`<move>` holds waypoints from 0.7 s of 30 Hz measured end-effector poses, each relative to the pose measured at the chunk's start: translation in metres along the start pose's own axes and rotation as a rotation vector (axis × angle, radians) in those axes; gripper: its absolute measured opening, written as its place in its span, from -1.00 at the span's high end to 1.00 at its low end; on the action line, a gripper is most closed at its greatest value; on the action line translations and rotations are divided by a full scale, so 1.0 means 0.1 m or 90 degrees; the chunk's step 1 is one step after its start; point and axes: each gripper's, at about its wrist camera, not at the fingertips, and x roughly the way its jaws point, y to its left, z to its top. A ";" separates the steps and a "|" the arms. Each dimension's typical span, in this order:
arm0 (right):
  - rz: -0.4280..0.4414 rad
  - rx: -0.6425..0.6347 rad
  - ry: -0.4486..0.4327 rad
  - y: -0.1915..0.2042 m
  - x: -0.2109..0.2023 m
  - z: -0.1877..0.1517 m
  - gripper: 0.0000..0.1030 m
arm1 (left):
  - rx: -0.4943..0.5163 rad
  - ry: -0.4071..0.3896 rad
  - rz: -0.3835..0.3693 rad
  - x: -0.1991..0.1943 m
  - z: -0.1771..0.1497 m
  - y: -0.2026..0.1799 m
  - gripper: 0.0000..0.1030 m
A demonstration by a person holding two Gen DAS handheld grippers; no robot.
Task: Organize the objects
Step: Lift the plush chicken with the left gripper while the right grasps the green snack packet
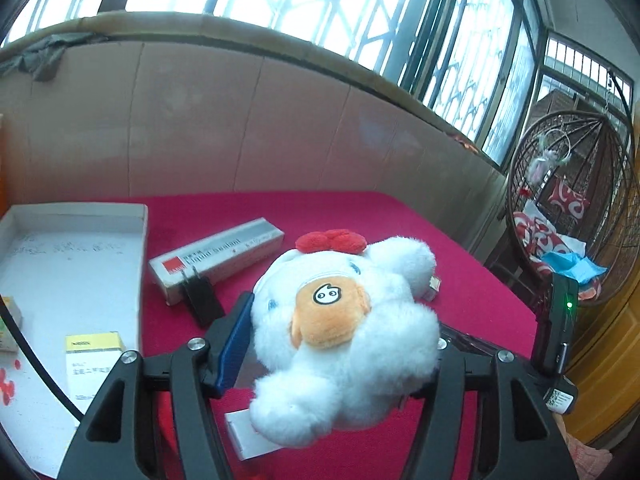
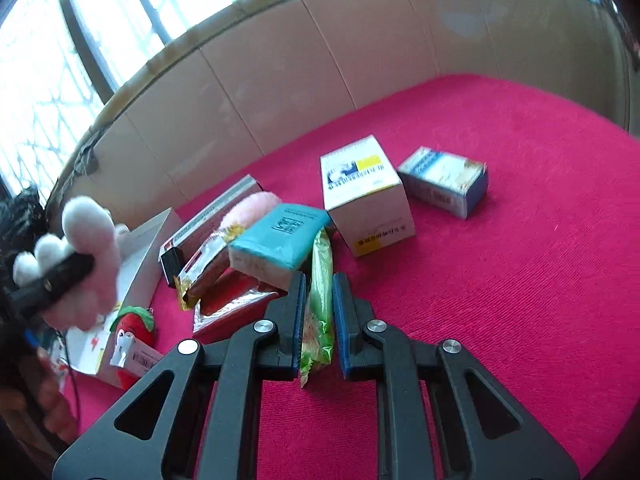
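Gripping a fluffy white plush chicken with an orange face (image 1: pixel 344 336) at frame centre, the left gripper (image 1: pixel 340 344) holds it above the red cloth (image 1: pixel 460 280). The right gripper (image 2: pixel 320 312) clamps a green foil snack packet (image 2: pixel 320 300) at lower centre.

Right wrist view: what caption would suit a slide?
Right gripper clamps a green snack packet above the pink cloth, boxes beyond.
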 end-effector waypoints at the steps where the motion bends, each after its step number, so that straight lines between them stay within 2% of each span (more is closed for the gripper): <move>1: 0.000 -0.008 -0.005 0.03 -0.04 0.00 0.74 | -0.001 -0.005 0.003 -0.01 0.01 0.01 -0.20; 12: 0.041 -0.022 -0.029 0.27 -0.28 0.12 0.74 | -0.008 -0.036 0.024 -0.32 0.00 0.11 -0.20; 16: 0.024 -0.026 -0.038 0.28 -0.33 0.14 0.74 | -0.017 -0.042 0.025 -0.38 -0.01 0.16 -0.20; 18: 0.009 -0.026 -0.018 0.23 -0.28 0.15 0.73 | -0.017 -0.045 0.027 -0.40 -0.01 0.17 -0.20; 19: -0.002 -0.024 -0.004 0.19 -0.24 0.14 0.63 | -0.019 -0.045 0.028 -0.40 -0.01 0.18 -0.20; 20: -0.014 -0.021 0.011 0.15 -0.19 0.13 0.22 | -0.023 -0.044 0.027 -0.40 -0.01 0.19 -0.20; 21: -0.027 -0.016 0.028 0.11 -0.13 0.11 -0.05 | -0.026 -0.043 0.027 -0.39 -0.02 0.19 -0.20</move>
